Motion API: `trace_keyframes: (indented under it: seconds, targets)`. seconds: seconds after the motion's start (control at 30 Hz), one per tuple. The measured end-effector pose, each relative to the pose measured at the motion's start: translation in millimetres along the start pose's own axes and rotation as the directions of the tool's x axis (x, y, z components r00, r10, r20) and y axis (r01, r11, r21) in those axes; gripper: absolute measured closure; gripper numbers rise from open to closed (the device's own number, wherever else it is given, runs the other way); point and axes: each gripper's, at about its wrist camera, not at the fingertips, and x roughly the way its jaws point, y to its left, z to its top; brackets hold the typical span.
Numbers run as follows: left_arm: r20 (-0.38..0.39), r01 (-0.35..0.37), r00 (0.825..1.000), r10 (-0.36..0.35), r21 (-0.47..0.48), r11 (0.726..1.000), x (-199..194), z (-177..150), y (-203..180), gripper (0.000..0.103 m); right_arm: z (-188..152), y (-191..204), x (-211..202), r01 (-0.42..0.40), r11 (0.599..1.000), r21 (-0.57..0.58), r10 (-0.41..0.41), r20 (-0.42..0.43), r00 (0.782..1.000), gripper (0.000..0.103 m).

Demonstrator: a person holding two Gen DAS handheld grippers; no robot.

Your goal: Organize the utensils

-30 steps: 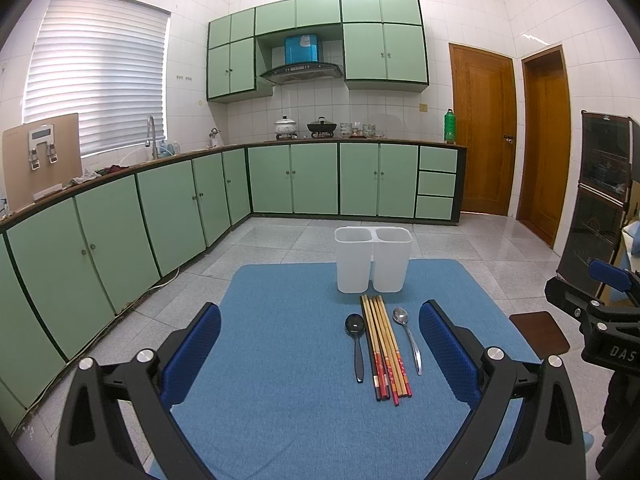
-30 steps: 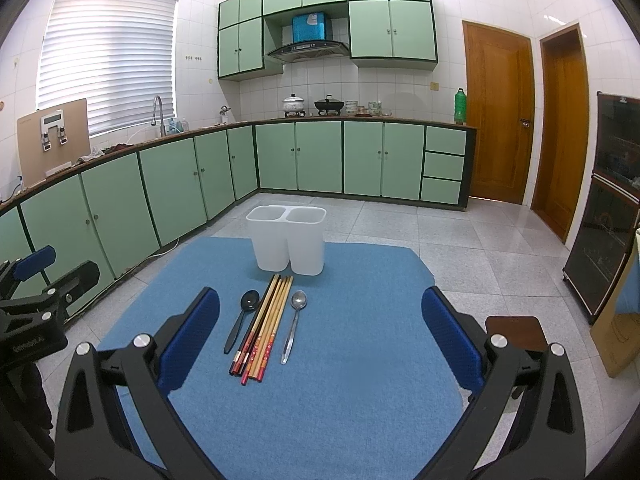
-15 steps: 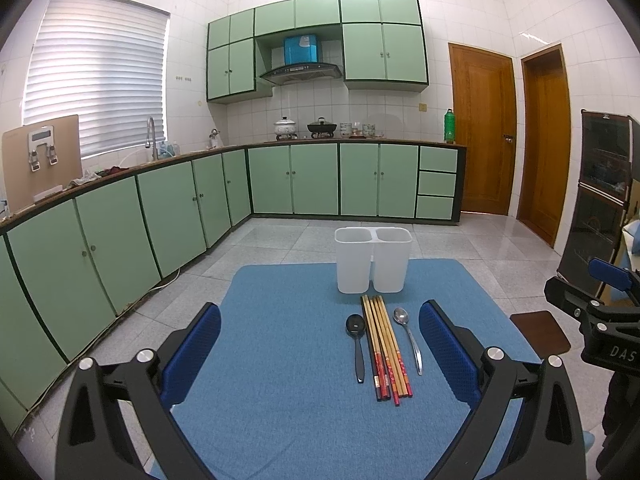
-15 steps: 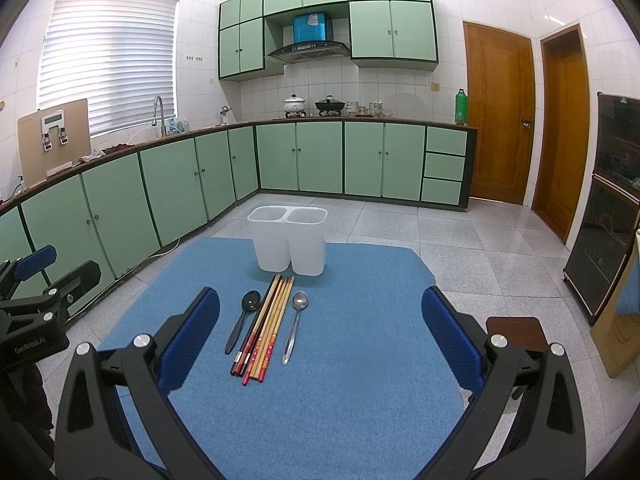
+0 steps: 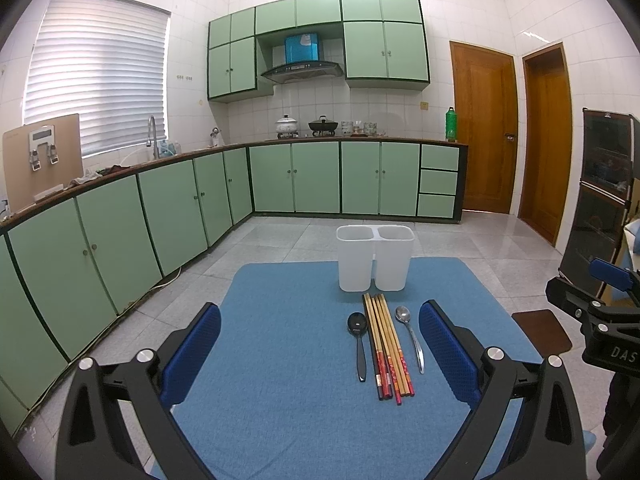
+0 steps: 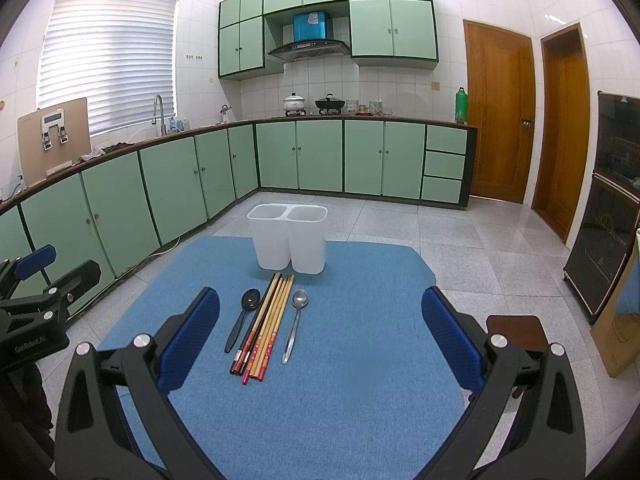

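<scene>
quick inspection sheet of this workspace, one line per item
surface: blue mat over the table
job's things: white two-compartment holder, both compartments look empty; black spoon, chopsticks and silver spoon lie side by side in front of it
clutter: nothing seen
grippers: left hand-held gripper and right hand-held gripper open, holding nothing
cables: white cord on the floor by the cabinets
surroundings: green cabinets, wooden doors

Home kitchen (green cabinets, range hood, sink tap).
</scene>
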Motion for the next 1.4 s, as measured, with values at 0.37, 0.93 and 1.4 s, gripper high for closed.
trace_keyframes:
  seconds: [0.37, 0.93, 1.4]
  targets:
    - [-0.003, -0.005, 1.0, 0.005, 0.0, 1.0, 1.1, -0.2, -0.2, 0.006, -0.2, 1.6, 2.6, 0.0, 1.0, 0.0, 0.0, -0.001, 1.0, 0.005]
    - [-0.037, -0.007, 0.999, 0.007, 0.0, 1.0, 17.1, -0.1, -0.2, 0.006, -7.3, 2.3, 19.8, -0.002, 1.0, 0.003, 0.002, -0.035, 0.999, 0.005]
    - [-0.147, -0.046, 0.988, 0.048, 0.015, 0.999, 108.5, -6.0, 11.8, 0.006, -12.1, 2.1, 117.2, -0.009, 0.999, -0.05, -0.001, -0.194, 0.981, 0.005]
